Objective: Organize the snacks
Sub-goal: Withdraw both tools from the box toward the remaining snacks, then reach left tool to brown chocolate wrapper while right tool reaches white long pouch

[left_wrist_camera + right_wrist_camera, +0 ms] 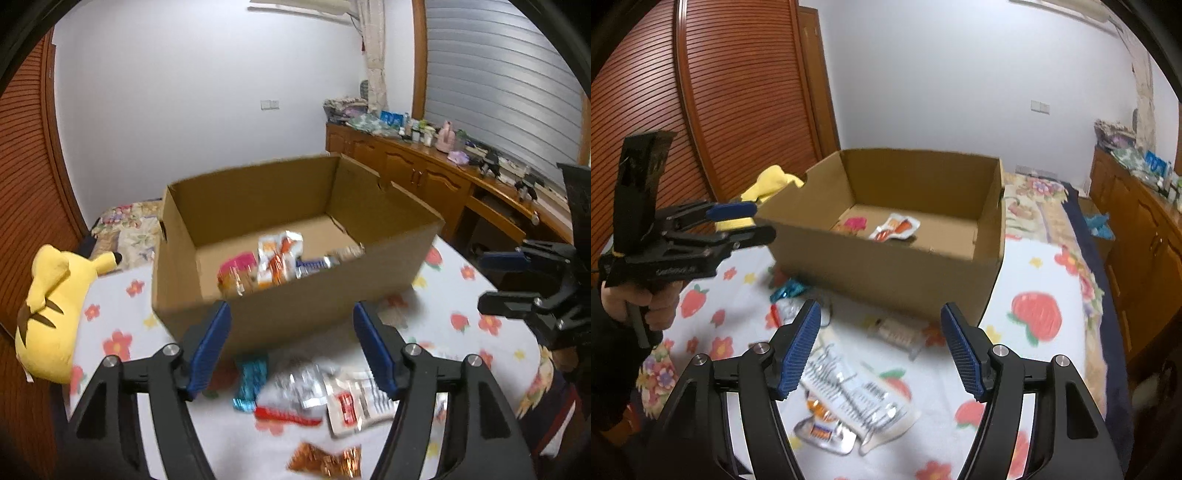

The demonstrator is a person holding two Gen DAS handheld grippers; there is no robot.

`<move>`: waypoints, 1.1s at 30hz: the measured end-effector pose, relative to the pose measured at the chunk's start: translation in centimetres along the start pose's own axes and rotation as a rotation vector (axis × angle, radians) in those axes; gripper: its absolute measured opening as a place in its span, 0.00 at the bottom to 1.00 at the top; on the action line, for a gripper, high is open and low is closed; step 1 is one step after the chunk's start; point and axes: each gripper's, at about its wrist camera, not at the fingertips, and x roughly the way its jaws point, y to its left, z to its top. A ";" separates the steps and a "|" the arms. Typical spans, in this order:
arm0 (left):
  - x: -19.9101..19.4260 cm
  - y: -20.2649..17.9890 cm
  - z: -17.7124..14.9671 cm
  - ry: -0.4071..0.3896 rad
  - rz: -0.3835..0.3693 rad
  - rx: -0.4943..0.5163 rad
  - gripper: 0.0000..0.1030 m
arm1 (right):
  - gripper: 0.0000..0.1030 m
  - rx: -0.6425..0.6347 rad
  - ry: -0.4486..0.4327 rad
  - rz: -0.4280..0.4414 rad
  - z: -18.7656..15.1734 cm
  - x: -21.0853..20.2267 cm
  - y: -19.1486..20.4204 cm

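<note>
Both grippers stood with fingers spread wide and nothing between them. Just beyond the left gripper (291,345) lay loose snack packets (332,395), silver, blue and copper foil, on a flowered cloth (461,295). Past them stood the open cardboard box (295,295), a few packets inside. Only the right gripper (881,349) view showed the hand (646,302) holding the other tool; only the left showed the yellow plush toy (55,306).
</note>
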 end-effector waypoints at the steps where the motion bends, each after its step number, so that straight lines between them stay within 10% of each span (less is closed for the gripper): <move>1: -0.1 -0.1 -0.8 0.007 -0.003 -0.001 0.67 | 0.67 0.003 0.004 0.000 -0.5 0.0 0.2; 18: 0.2 -0.7 -10.2 0.117 -0.025 -0.066 0.67 | 0.69 0.036 0.078 0.004 -6.3 2.7 2.3; 33: 2.4 -1.4 -12.1 0.181 -0.018 -0.099 0.67 | 0.75 0.006 0.097 0.004 -7.5 4.9 3.4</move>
